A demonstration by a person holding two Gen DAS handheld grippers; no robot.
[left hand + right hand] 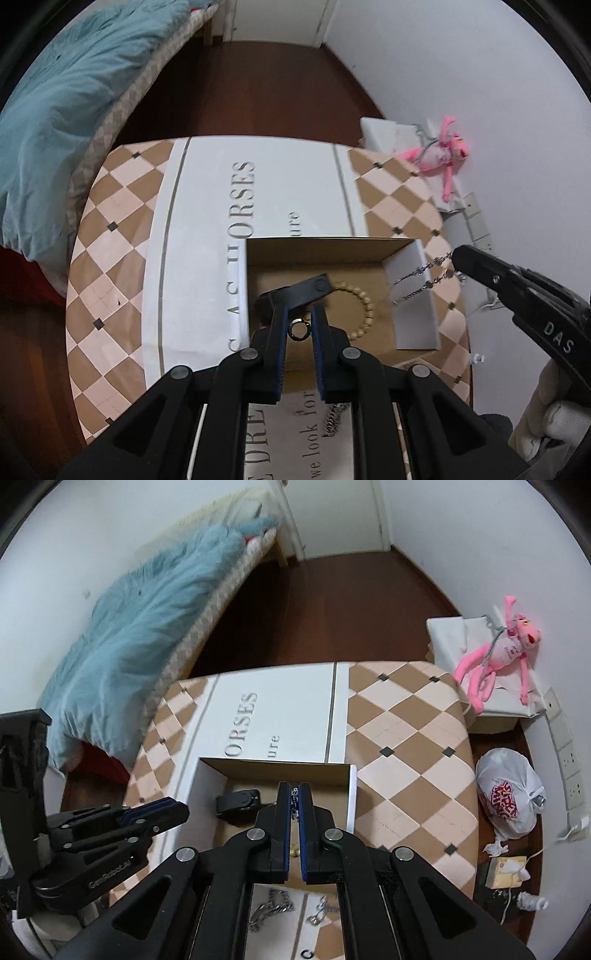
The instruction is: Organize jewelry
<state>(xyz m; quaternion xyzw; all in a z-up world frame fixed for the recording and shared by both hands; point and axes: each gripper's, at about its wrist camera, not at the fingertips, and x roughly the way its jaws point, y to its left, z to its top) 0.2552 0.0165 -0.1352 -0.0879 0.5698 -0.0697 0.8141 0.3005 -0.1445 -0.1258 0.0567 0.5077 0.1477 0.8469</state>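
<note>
The right hand-held gripper [294,797] is carrying a pinched silver chain [424,275] over the cardboard box [325,245]; the left hand-held gripper [299,325], part open, is holding nothing above a ring [299,329]. Next: lowering and releasing the chain.

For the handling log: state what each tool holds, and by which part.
Right tool: silver chain, pinched at its upper end, hanging over the box. Left tool: nothing; the ring lies between its open fingers.

The right gripper [294,805] hid most of the beaded bracelet [364,301], and the lettered sheet [295,188] lay partly under the box [332,245].
</note>
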